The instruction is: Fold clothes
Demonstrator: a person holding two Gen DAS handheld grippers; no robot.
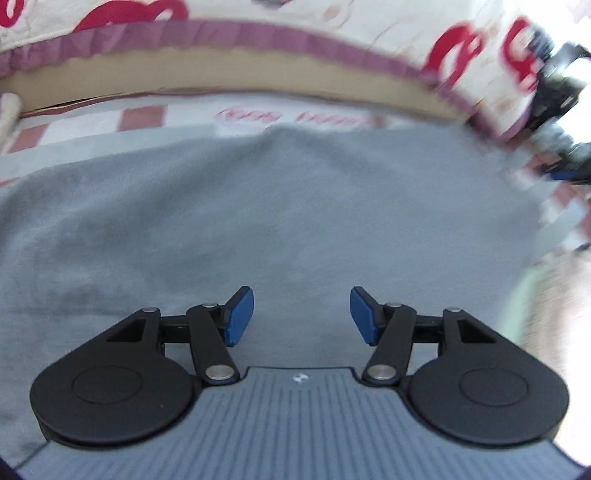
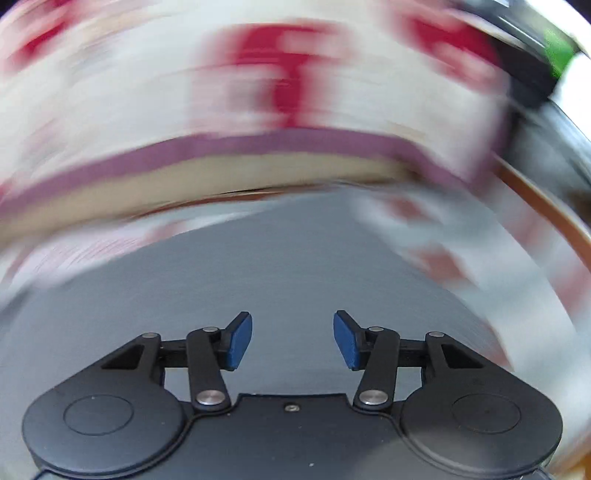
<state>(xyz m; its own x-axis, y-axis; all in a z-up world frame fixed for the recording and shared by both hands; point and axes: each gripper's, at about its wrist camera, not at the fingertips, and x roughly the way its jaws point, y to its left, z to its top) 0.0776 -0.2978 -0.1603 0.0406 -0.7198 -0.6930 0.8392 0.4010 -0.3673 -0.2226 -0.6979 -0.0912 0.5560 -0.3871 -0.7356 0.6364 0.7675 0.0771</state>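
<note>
the grey cloth (image 1: 258,206) lies flat on the checked sheet (image 1: 140,118), filling the view from 9 to 3 o'clock. left gripper (image 1: 301,317) hangs over it w/ jaws apart, nothing between the blue pads (image 1: 240,317). right gripper (image 2: 293,341) is over the cloth too, jaws apart & empty; its view is v. blurry. a white & red blanket (image 1: 229,11) w/ purple trim sits at 12.

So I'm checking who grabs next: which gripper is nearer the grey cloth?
Left, as far as can be judged. The left gripper hovers low over the grey cloth, jaws open and empty; the right gripper looks higher, also open, its view blurred.
</note>
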